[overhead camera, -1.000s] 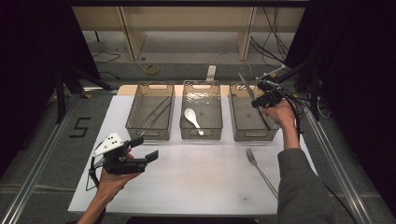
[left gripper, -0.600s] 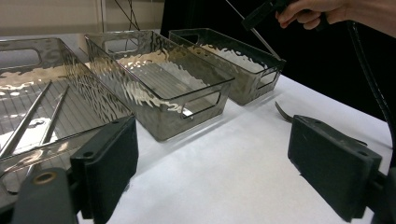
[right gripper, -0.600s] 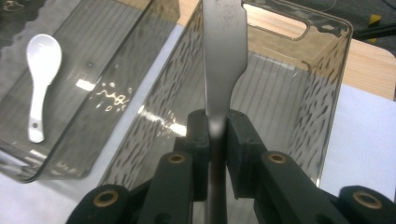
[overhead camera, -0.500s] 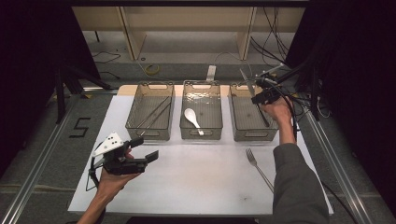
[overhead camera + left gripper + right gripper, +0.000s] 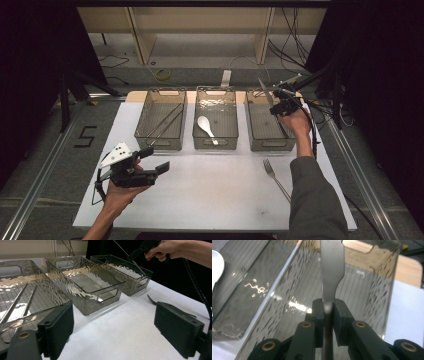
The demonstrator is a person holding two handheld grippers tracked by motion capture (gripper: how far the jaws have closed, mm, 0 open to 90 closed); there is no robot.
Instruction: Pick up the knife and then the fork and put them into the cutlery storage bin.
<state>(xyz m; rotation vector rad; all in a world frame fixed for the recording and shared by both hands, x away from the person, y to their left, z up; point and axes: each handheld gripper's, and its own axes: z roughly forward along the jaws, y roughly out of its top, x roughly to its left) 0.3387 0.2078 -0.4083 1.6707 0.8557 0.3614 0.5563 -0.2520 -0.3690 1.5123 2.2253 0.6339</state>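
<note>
Plainly, the only writing to be read is a black "5" (image 5: 86, 136) marked on the grey floor off the left edge of the white tabletop (image 5: 215, 195); no brand or label can be made out on the bins or the cutlery.

The right gripper (image 5: 276, 106) hangs above the right-hand clear bin (image 5: 267, 145), near the far right corner of the tabletop. Its jaws are pinched narrow on the handle of a table knife (image 5: 331, 270), whose blade rises straight up from between the pads in the right gripper view. In the high view the knife (image 5: 265, 92) slants over that bin's far end, and another dark utensil lies inside the bin, too unclear to name.

The left gripper (image 5: 152, 161) rests low near the left edge of the tabletop, its jaws spread wide with nothing between them.

Three bins stand in a row along the far edge. The left bin (image 5: 161, 145) holds long thin metal rods, likely chopsticks (image 5: 164, 124). The middle bin (image 5: 215, 145) holds a white spoon (image 5: 205, 126). A metal fork (image 5: 276, 179) lies on the bare tabletop in front of the right bin, just beside the person's grey sleeve (image 5: 312, 200). Cables trail from the right gripper past the right edge.
</note>
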